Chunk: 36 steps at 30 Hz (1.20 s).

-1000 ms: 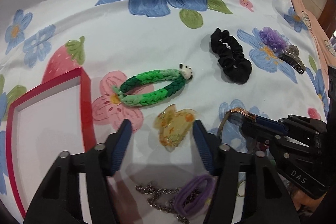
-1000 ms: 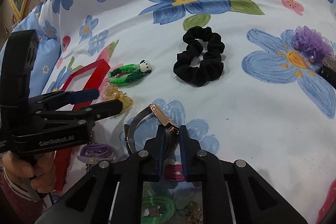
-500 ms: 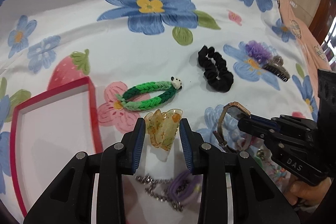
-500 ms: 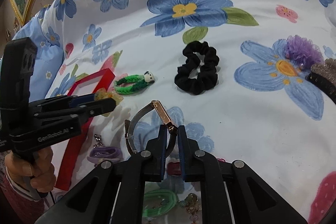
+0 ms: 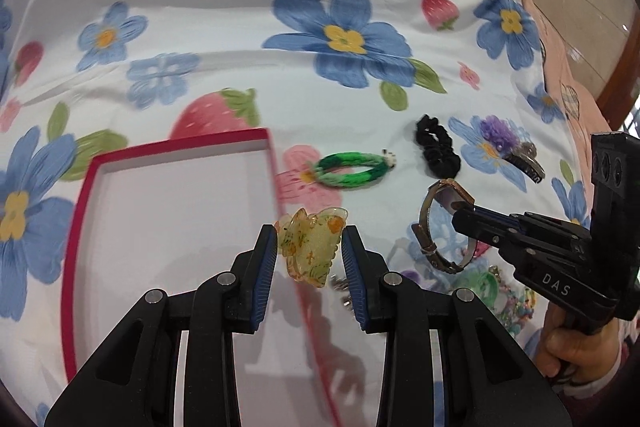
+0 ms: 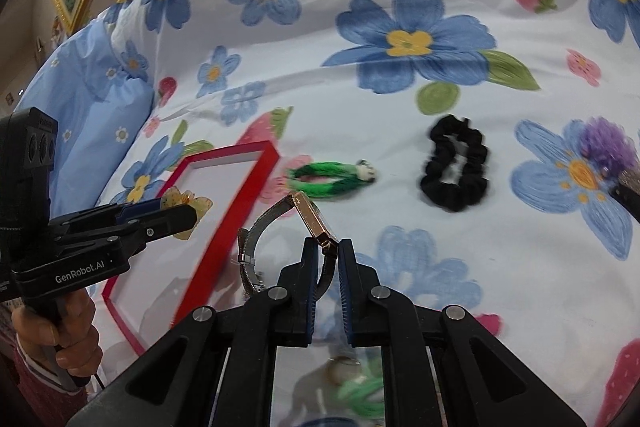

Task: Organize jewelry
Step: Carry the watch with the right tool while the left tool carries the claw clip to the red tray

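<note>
On a flowered bedsheet [image 5: 240,39], left gripper [image 5: 309,247] clamps a hair claw [image 5: 310,247], right gripper [image 6: 325,255] a watch [image 6: 310,223].

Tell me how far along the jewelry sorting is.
Nothing is in the red tray yet. In hand: the left tongs grip the yellow claw clip, the right tongs the watch. Still on the bedsheet: green braided clip, black scrunchie, and more.

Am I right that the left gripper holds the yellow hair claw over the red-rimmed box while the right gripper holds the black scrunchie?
Not quite: the right gripper holds the watch, as the right wrist view shows. The black scrunchie lies untouched on the sheet. The rest stands.
</note>
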Available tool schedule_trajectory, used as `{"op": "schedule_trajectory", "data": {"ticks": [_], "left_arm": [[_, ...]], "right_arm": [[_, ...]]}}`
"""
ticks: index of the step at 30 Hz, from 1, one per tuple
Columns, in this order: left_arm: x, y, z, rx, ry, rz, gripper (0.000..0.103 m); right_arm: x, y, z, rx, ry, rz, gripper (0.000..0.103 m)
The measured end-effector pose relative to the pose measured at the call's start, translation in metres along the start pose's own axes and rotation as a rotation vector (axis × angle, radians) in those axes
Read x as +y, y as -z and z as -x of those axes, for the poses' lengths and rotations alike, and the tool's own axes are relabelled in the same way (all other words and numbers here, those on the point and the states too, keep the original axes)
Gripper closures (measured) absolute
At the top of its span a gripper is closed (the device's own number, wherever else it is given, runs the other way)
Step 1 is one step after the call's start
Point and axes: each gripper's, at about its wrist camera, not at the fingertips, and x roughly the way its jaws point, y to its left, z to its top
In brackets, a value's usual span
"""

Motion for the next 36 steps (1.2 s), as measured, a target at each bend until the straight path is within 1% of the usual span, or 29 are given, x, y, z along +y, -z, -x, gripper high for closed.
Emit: {"op": "schedule_trajectory", "data": {"ticks": [10, 17, 20, 28, 33, 36], "left_arm": [[0.052, 0.017, 0.018, -0.01, -0.047, 0.084, 0.072], [0.096, 0.02, 0.014, -0.001, -0.083, 0.171, 0.072], [0.111, 0.02, 0.009, 0.008, -0.12, 0.182, 0.072], [0.146, 0.016, -0.018, 0.054, -0.159, 0.215, 0.072], [0.155, 0.012, -0.033, 0.076, -0.17, 0.216, 0.072], [0.157, 0.009, -0.045, 0.104, -0.171, 0.21, 0.071]], "right_arm": [[0.049, -0.01, -0.019, 0.022, -0.061, 0.071, 0.093], [0.086, -0.021, -0.044, 0.049, -0.107, 0.122, 0.093], [0.101, -0.027, -0.06, 0.067, -0.126, 0.14, 0.093], [0.127, -0.038, -0.11, 0.138, -0.108, 0.183, 0.093], [0.135, -0.039, -0.138, 0.185, -0.084, 0.215, 0.093], [0.135, -0.041, -0.15, 0.206, -0.064, 0.231, 0.093]]}}
